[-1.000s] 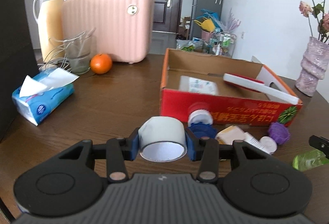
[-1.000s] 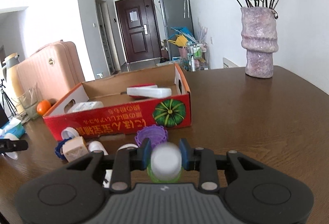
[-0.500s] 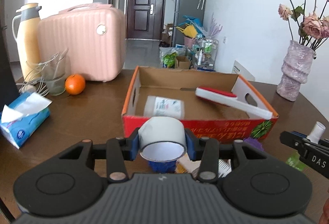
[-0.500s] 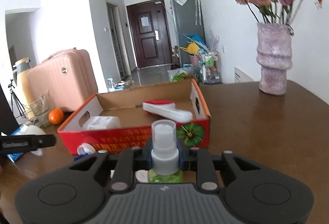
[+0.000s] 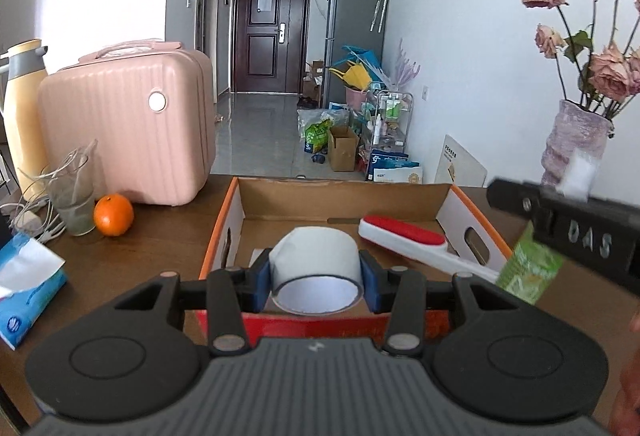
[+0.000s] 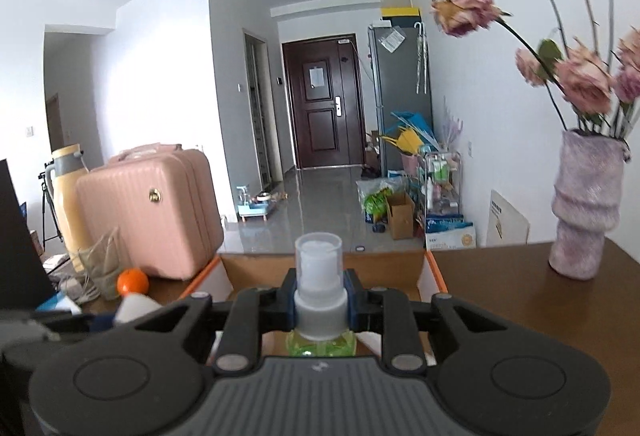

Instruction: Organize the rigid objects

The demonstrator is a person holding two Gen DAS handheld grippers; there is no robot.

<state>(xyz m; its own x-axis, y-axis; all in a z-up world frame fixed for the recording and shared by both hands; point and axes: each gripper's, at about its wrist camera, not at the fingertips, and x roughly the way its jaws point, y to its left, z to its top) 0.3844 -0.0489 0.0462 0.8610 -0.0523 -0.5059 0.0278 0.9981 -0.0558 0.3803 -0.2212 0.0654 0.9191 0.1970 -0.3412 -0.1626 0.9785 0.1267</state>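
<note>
While you've got the white tape roll (image 5: pixel 316 268) pinched in the left tongs (image 5: pixel 316 278) and the green spray bottle (image 6: pixel 320 300) clamped by its neck in the right tongs (image 6: pixel 320 296), both hang over the cardboard box (image 5: pixel 340 198) on the counter (image 5: pixel 168 236). Looks like the drop-off step: lower each clear of the red-and-white brush (image 5: pixel 412 244) inside, then let go. Only writing I can read is "DAS" on the right tongs' side.

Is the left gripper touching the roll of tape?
Touching. In the left wrist view, the left gripper has both blue pads pressed against the sides of the roll of tape, which is held above the cardboard box.
</note>
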